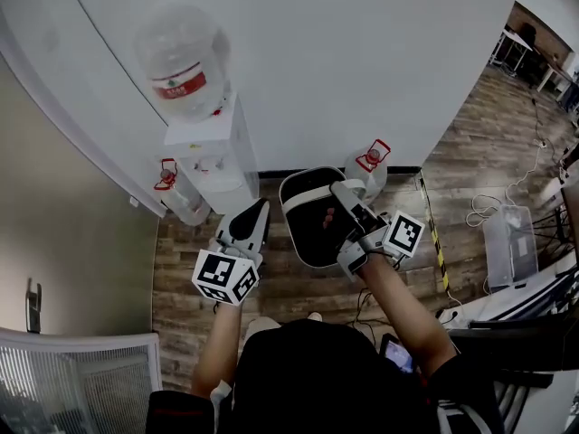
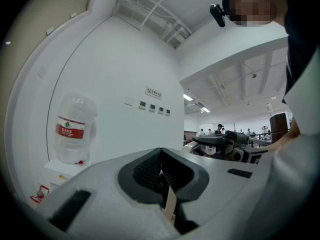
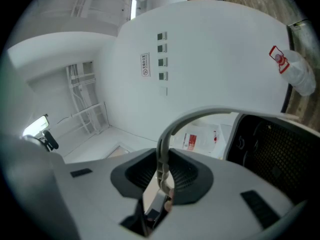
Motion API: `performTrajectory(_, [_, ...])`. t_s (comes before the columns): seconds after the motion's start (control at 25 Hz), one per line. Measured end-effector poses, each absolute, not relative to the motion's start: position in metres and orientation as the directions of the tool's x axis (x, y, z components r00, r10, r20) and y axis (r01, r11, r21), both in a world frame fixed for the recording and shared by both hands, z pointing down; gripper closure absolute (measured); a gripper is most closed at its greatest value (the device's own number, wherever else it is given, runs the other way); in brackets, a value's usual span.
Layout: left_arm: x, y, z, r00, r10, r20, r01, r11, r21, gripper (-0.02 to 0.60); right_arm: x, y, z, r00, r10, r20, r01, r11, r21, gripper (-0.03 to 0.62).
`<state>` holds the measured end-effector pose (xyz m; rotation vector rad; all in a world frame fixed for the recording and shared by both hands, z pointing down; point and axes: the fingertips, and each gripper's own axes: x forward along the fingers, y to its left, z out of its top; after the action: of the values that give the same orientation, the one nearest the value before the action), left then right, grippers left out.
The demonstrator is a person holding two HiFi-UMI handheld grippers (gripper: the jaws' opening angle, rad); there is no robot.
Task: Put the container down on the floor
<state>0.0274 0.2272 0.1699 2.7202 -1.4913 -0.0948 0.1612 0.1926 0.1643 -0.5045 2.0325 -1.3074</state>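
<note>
A black container (image 1: 308, 215) with a white rim hangs above the wooden floor (image 1: 289, 287) in the head view. My right gripper (image 1: 348, 204) is shut on its pale arched handle (image 3: 172, 129). In the right gripper view the handle passes between the pads, and the container's dark mesh wall (image 3: 280, 154) fills the right side. My left gripper (image 1: 255, 217) is held just left of the container, apart from it, pointing at the wall. Its jaws (image 2: 162, 176) are together with nothing between them.
A white water dispenser (image 1: 213, 156) with a big bottle (image 1: 185, 61) on top stands against the wall ahead. Empty bottles lie on the floor beside it (image 1: 181, 197) and further right (image 1: 371, 165). A clear plastic box (image 1: 507, 242), cables and striped tape (image 1: 432, 233) lie to the right.
</note>
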Motion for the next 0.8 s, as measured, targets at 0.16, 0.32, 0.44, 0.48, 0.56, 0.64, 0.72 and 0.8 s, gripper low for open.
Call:
performTrajectory(0.16, [0.036,0.197,0.171,0.522,-0.853,-0.006,-0.85,-0.521,0.076,0.563,0.172,0.16,0.166,-0.711,-0.634,-0.306,0.039,0.398,-0.917,0.508])
performTrajectory(0.32, [0.033,0.197,0.176,0.507,-0.862,-0.002,-0.859,-0.505,0.077,0.564,0.175,0.155,0.172,-0.713,-0.633,-0.303,0.038,0.396,-0.917,0.508])
performTrajectory(0.44, [0.034,0.2,0.178,0.506,-0.863,-0.009,-0.86,-0.505,0.072,0.564,0.175,0.156,0.174,-0.713,-0.63,-0.308,0.041,0.401,-0.915,0.508])
performTrajectory(0.48, [0.035,0.198,0.179,0.506,-0.862,-0.008,-0.86,-0.505,0.069,0.564,0.175,0.154,0.174,-0.713,-0.629,-0.309,0.043,0.402,-0.915,0.508])
performTrajectory(0.56, [0.034,0.192,0.178,0.506,-0.863,-0.008,-0.861,-0.505,0.066,0.563,0.174,0.147,0.173,-0.715,-0.626,-0.312,0.046,0.402,-0.914,0.508])
performTrajectory(0.64, [0.034,0.188,0.178,0.505,-0.863,-0.01,-0.861,-0.504,0.063,0.563,0.173,0.143,0.174,-0.717,-0.623,-0.312,0.048,0.403,-0.914,0.508])
performTrajectory(0.72, [0.035,0.187,0.178,0.504,-0.864,-0.013,-0.862,-0.504,0.057,0.564,0.173,0.143,0.175,-0.72,-0.619,-0.313,0.048,0.405,-0.913,0.508])
performTrajectory(0.8, [0.037,0.186,0.176,0.504,-0.864,-0.018,-0.862,-0.504,0.049,0.563,0.174,0.142,0.176,-0.72,-0.618,-0.315,0.048,0.408,-0.912,0.508])
